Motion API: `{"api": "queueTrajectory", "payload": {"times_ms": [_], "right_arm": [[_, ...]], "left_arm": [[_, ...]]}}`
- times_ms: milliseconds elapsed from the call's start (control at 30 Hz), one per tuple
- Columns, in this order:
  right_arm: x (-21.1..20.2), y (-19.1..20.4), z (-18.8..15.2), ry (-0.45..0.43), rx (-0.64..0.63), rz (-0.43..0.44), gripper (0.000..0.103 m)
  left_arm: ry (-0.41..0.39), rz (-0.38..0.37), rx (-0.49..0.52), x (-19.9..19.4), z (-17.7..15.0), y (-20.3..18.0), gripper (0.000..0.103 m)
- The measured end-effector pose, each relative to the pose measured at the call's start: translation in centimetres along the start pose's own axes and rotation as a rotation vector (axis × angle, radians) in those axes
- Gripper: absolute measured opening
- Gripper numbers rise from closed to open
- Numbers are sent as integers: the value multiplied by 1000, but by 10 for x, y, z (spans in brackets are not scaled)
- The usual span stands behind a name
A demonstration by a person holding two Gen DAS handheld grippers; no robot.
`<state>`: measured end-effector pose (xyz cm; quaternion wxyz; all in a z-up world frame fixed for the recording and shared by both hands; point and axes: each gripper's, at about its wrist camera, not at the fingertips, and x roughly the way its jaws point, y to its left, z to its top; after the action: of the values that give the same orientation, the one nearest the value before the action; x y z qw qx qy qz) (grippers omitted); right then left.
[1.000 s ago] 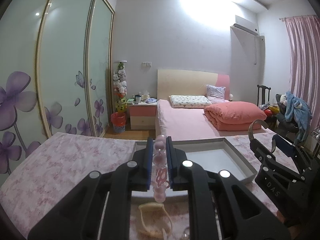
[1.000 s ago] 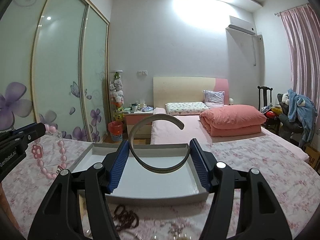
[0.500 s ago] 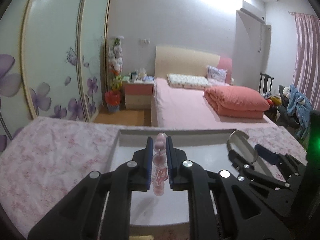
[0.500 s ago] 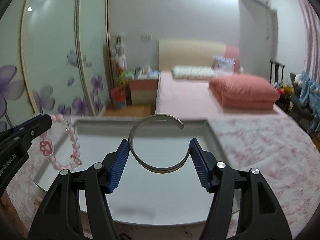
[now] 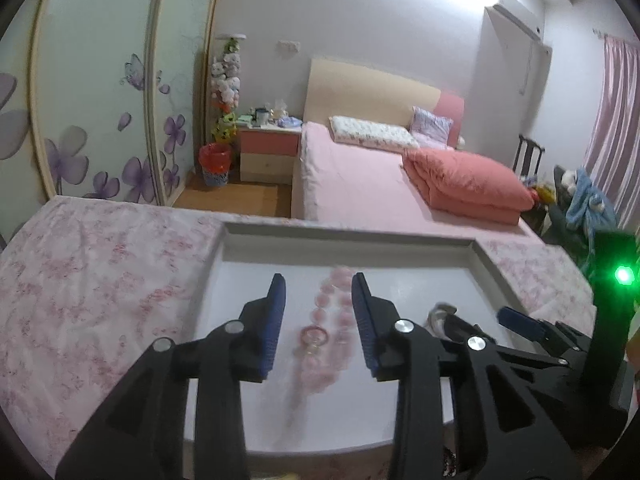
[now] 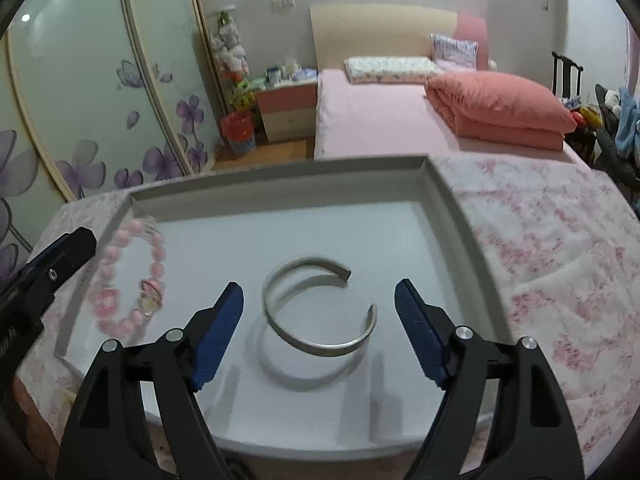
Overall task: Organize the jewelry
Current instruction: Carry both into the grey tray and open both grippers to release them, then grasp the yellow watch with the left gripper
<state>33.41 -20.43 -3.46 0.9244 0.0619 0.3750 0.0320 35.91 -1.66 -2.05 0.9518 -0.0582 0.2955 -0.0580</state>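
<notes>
Both grippers are hovering low over the white tray (image 6: 448, 200), which is sitting on a table covered in a pink floral cloth (image 6: 560, 248), and both are letting go of their loads so the pieces end up side by side inside the rim.

The left gripper (image 5: 318, 316) is standing with its jaws parted a little, having just been opening. The pink bead bracelet (image 5: 328, 320) is blurred between them and no pad is pressing on it; it appears to be dropping free toward the left part of the tray, and whether it is already resting on the floor cannot be told. In the right wrist view the same bracelet (image 6: 128, 280) is showing just inside the tray's left wall.

The right gripper (image 6: 320, 324) is holding its jaws wide, also having just been opening, and the silver open cuff bangle (image 6: 316, 304) is lying between them near the tray's middle, clear of both pads, casting its shadow on the floor.

A bed (image 6: 380, 112) is standing well beyond the table's far edge.
</notes>
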Motion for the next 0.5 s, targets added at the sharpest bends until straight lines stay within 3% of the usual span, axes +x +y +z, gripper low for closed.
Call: {"api": "queueTrajectory", "payload": {"times_ms": [267, 500], "right_arm": [[-67, -15, -2, -156, 22, 0, 78], [-116, -14, -32, -242, -10, 10, 78]], "left_arm": [[-86, 46, -28, -65, -1, 37, 44], [-56, 53, -25, -104, -34, 55, 51]]}}
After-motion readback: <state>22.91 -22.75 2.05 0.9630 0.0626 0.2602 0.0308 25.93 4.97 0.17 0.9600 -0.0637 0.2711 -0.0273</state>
